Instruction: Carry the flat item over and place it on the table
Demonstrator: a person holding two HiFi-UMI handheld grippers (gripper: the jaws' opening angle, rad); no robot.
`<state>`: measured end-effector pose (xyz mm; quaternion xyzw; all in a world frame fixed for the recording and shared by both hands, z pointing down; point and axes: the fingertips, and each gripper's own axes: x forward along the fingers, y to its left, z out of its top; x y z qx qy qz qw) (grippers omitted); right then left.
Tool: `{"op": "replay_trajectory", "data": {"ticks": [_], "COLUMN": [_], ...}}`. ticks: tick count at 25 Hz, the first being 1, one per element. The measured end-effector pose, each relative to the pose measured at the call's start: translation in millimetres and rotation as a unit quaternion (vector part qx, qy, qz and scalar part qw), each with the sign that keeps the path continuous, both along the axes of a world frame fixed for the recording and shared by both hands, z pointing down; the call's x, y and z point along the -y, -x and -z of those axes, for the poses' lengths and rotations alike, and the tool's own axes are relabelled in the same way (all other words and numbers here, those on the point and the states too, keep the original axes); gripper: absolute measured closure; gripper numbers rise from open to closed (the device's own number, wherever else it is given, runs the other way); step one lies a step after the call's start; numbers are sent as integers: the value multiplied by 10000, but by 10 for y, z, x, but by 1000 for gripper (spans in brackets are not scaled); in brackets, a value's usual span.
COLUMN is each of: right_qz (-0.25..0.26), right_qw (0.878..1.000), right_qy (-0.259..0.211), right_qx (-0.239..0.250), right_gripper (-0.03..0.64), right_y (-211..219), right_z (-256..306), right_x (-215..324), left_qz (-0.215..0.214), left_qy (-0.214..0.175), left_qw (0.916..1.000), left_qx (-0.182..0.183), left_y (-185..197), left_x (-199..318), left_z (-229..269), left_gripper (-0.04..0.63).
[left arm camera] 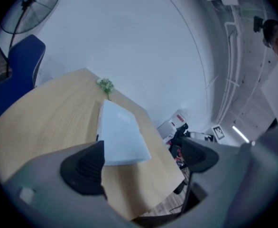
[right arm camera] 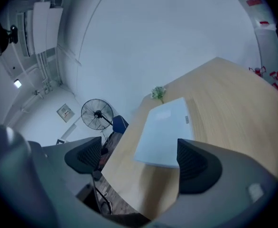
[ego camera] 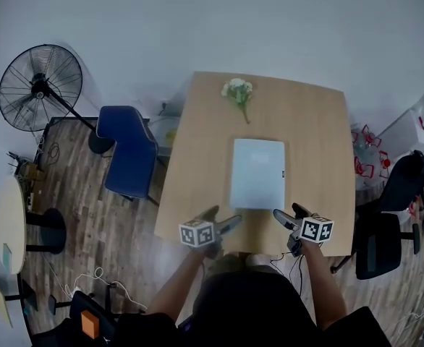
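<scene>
Black fan (ego camera: 38,85), blue chair (ego camera: 129,154), white flower sprig (ego camera: 238,92)

No print can be read. A small dark mark (ego camera: 282,170) on the flat item (ego camera: 255,176), ahead of the right gripper (ego camera: 289,215), is too small to make out.

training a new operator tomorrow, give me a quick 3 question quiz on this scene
1. True or false: the flat white item lies on the table.
2. What lies near the table's far edge? A) a flower sprig B) a mug C) a book
3. Fill in: the jaws of the left gripper and the right gripper both stand ___, with nothing held.
Key: 1 true; 2 A; 3 apart.
</scene>
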<state>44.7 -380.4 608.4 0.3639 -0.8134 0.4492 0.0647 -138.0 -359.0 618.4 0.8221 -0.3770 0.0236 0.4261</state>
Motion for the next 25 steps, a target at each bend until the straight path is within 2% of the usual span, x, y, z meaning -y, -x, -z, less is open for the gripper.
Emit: {"op": "replay_trajectory", "data": {"ticks": [4, 6, 8, 10, 11, 13, 15, 17, 18, 20, 25], "right_qz": [213, 389, 348, -124, -404, -790, -861, -723, -661, -664, -664], "right_qw": [9977, 9957, 9945, 9925, 9904, 9847, 9785, 9720, 9691, 9649, 9562], "right_qy": [-609, -811, -980, -1203, -1310, -1523, -1784, -2031, -2112, -2205, -2550], "right_qx": [-212, -210, -140, -159, -193, -309, -567, -932, -1093, -1264, -1274], "right_gripper": [131, 160, 255, 360, 399, 455, 484, 541, 568, 610, 617], "right_y": [21, 12, -39, -214, -316, -462, -520, -518, -508, -491, -357], "right_z": [282, 405, 498, 583, 628, 734, 812, 815, 800, 787, 923], "right_x": [-304, -459, -559, -555, -537, -500, -475, -432, -403, -350, -263], "left_qz": [523, 586, 486, 390, 374, 427, 583, 754, 838, 955, 1047], "left_qy": [-531, -847, -1167, -1504, -1657, -1927, -2088, -2051, -2013, -2048, -2411], "left_qw": [9972, 9947, 9916, 9854, 9813, 9732, 9679, 9650, 9637, 9608, 9492], "left_qx": [-64, 10, 265, 693, 910, 1176, 1269, 1447, 1542, 1605, 1728], "left_y": [113, 75, 2, -84, -120, -160, -146, -65, -4, 100, 178], "left_x": [-232, -273, -292, -276, -253, -200, -164, -103, -60, -1, -45], "left_z": [353, 559, 704, 774, 794, 868, 970, 1020, 1037, 1085, 1189], "left_gripper": [132, 158, 202, 279, 350, 410, 470, 535, 587, 595, 597]}}
